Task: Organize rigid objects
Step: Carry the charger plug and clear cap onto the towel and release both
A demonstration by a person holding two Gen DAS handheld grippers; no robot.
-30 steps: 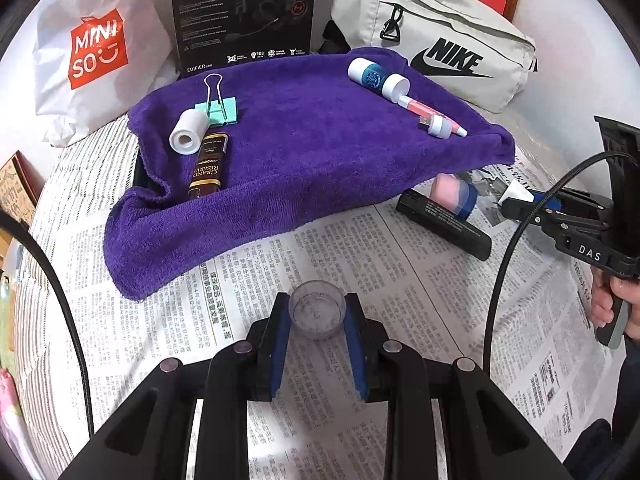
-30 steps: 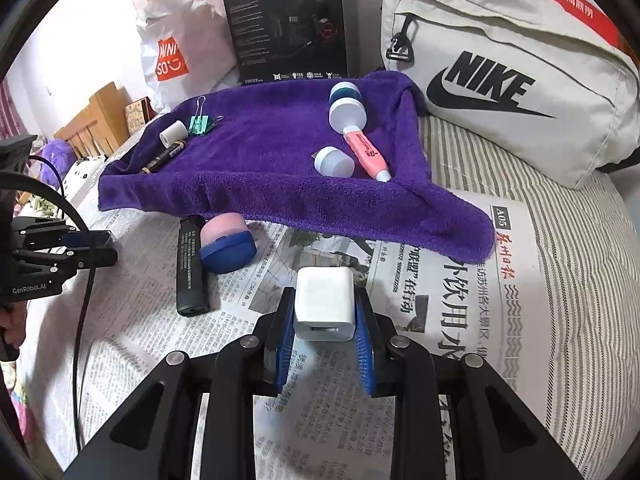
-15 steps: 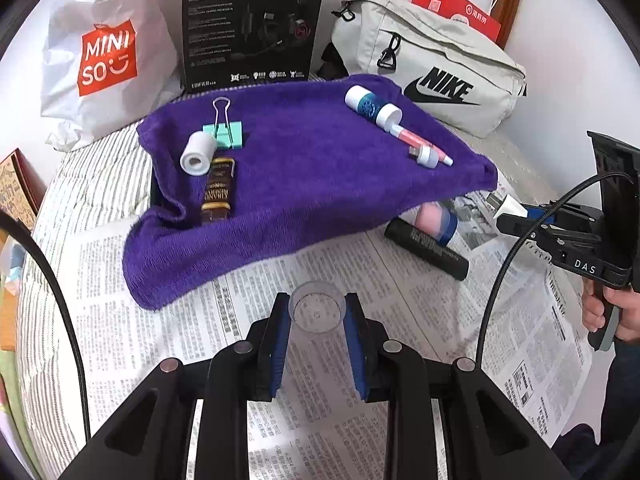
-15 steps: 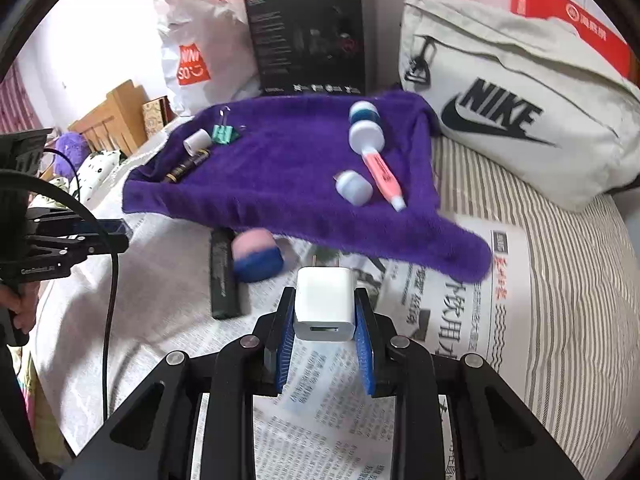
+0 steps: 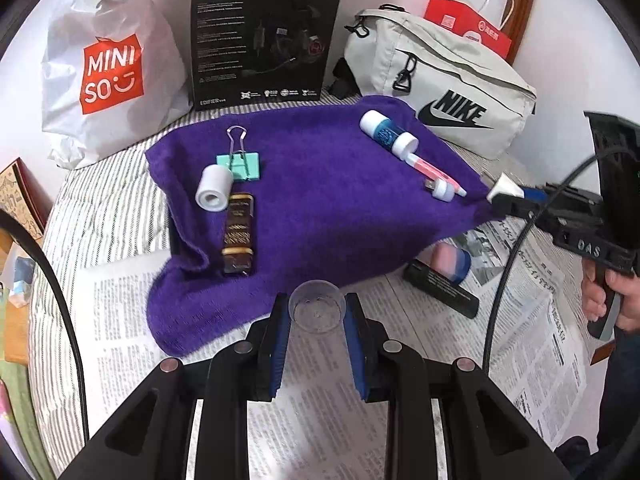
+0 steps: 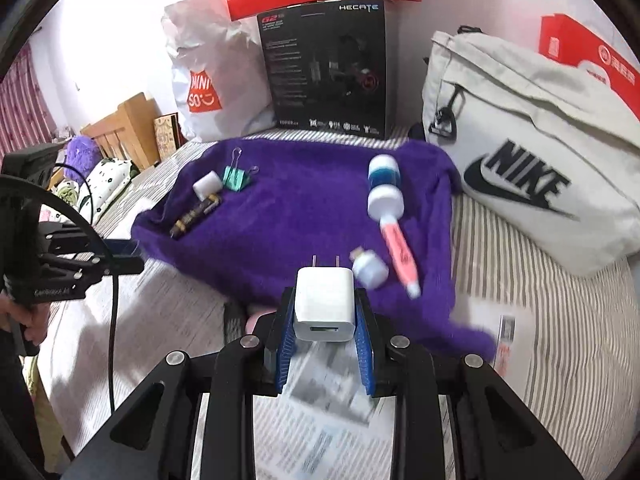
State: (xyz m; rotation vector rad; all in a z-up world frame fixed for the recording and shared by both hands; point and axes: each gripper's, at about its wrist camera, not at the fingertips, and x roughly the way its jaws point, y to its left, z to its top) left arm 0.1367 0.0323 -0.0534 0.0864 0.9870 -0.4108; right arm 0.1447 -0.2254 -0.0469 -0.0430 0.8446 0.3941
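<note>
My left gripper (image 5: 317,314) is shut on a small clear plastic cup (image 5: 317,312), held above the near edge of the purple towel (image 5: 320,200). My right gripper (image 6: 325,312) is shut on a white charger plug (image 6: 324,304), prongs forward, above the towel's near edge (image 6: 300,220). On the towel lie a white tape roll (image 5: 214,189), a green binder clip (image 5: 240,162), a brown bar (image 5: 239,238), a blue-and-white bottle (image 5: 386,133), a pink highlighter (image 5: 430,170) and a small white cap (image 6: 370,267).
A black stick (image 5: 440,288) and a pink-and-blue round thing (image 5: 452,260) lie on the newspaper (image 5: 540,320) right of the towel. Behind stand a Miniso bag (image 5: 108,64), a black box (image 5: 264,36) and a Nike bag (image 5: 440,84).
Both grippers have lifted and moved forward toward the towel, each keeping its object. The towel and the things on it look nearer.
</note>
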